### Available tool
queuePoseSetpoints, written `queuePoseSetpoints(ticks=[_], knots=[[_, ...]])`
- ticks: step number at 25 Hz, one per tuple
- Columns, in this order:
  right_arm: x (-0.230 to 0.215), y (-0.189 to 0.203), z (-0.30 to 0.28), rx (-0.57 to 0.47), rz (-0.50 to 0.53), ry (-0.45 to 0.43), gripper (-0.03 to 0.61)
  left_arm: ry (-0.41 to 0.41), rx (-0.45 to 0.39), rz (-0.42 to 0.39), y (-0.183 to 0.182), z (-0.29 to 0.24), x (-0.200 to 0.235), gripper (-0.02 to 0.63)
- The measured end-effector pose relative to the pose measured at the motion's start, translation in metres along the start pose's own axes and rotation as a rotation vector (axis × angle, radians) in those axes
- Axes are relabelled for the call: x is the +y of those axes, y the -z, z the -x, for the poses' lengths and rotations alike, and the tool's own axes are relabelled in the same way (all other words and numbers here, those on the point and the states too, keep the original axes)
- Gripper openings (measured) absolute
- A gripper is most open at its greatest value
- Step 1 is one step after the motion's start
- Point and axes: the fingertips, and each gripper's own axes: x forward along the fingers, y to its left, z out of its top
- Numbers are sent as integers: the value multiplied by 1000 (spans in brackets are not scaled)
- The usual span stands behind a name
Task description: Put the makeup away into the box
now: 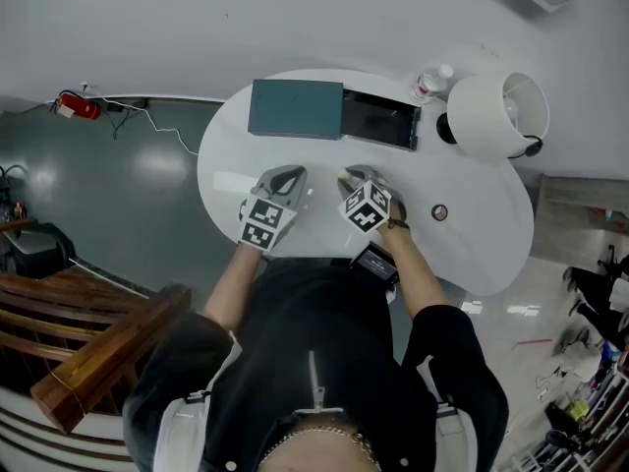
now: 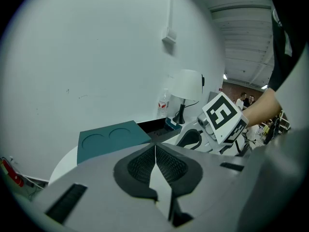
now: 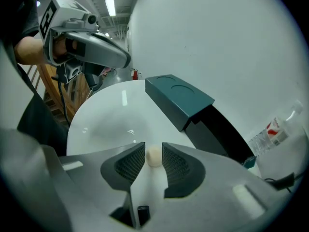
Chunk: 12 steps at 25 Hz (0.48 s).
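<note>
Makeup is still waiting on the white desk (image 1: 221,180), and the task appears barely begun. The right gripper (image 3: 153,148), jaws parted, is framing a small cream makeup ball (image 3: 154,157) that seems to be lying on the desk, not yet lifted. The left gripper (image 2: 155,149) is hanging closed and empty beside it. The teal box (image 1: 295,108) is sitting open well behind them, and its dark tray (image 1: 378,119) is showing no contents. Another small round item (image 1: 439,211) is lying near the lamp (image 1: 496,114).

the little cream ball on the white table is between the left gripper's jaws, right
No: the open jaws of the right gripper stand either side of the cream ball on the white table, as the right gripper view shows. The left gripper is shut and empty.
</note>
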Motion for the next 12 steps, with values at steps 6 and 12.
queuePoseSetpoints(ticks=[6, 12], knots=[[3, 7, -13, 46, 39, -3, 98, -9, 3, 17, 4, 4, 4, 14], [-1, 6, -16, 60, 46, 15, 86, -13, 5, 25, 7, 5, 8, 14]])
